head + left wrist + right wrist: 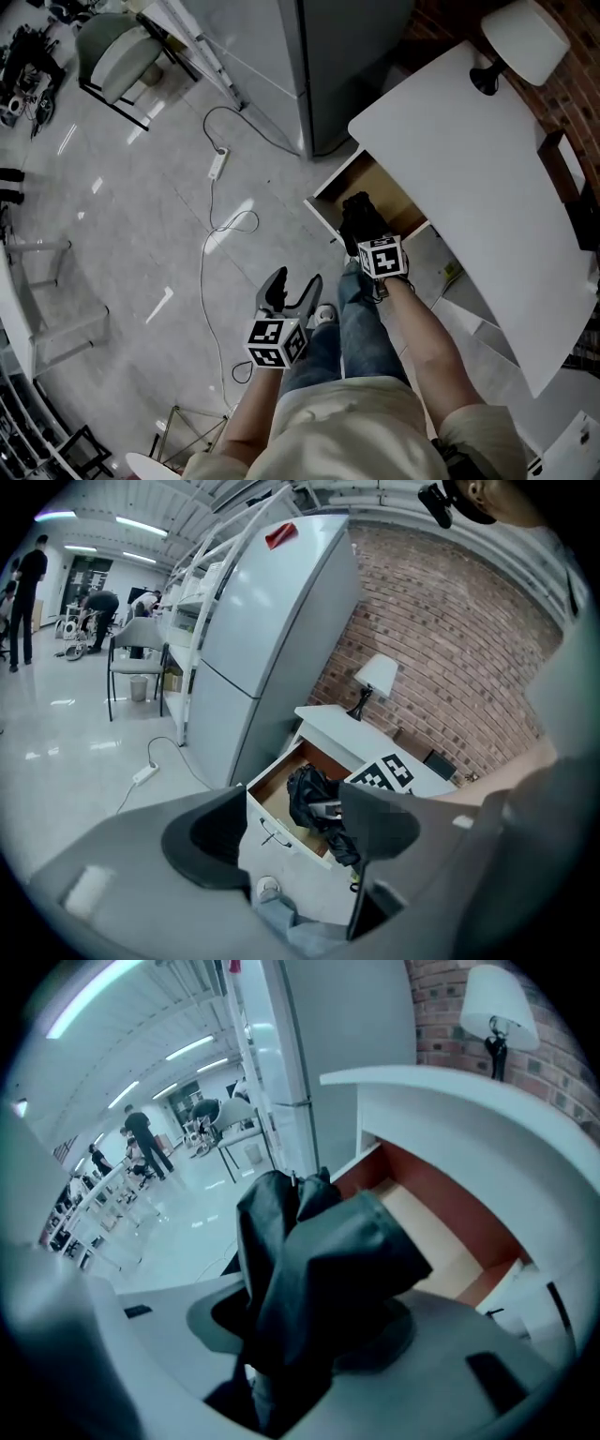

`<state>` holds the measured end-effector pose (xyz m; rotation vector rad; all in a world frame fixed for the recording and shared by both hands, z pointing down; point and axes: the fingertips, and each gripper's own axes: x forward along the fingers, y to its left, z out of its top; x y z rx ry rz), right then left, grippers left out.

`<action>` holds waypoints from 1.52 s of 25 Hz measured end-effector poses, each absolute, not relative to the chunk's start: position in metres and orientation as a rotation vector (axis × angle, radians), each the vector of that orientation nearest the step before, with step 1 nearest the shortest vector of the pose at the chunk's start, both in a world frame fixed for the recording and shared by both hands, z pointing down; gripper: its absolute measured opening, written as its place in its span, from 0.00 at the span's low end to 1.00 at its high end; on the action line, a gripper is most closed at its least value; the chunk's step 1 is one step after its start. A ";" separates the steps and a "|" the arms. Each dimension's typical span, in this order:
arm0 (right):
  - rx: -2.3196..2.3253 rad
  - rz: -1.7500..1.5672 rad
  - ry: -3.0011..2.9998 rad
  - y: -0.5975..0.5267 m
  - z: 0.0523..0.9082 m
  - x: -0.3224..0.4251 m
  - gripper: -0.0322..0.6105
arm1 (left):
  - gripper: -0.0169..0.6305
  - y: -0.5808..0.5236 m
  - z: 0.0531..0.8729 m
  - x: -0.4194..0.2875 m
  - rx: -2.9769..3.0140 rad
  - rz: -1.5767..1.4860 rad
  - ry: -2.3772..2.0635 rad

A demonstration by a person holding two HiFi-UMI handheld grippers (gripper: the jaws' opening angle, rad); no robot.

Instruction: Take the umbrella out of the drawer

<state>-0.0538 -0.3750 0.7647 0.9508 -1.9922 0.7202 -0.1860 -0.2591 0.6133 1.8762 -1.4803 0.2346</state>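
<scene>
Right gripper: jaws closed on the folded black umbrella, held over the open drawer.
Left gripper: jaws apart, nothing between them.
Handling: probably light; loose, soft fabric around a stiff core, so the firm middle is the place to grip.
Views: only the left gripper view shows the fabric hanging down.

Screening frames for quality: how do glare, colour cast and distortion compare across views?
Head view: even light, pale glare streaks on the floor. Left gripper view: strong fisheye bending, dark corners. Right gripper view: bluish cast, the umbrella looms soft near the lens.
</scene>
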 end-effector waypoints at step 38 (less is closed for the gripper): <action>1.099 0.525 -2.609 -0.001 0.458 0.084 0.38 | 0.05 0.030 0.474 -0.042 2.066 0.123 -1.708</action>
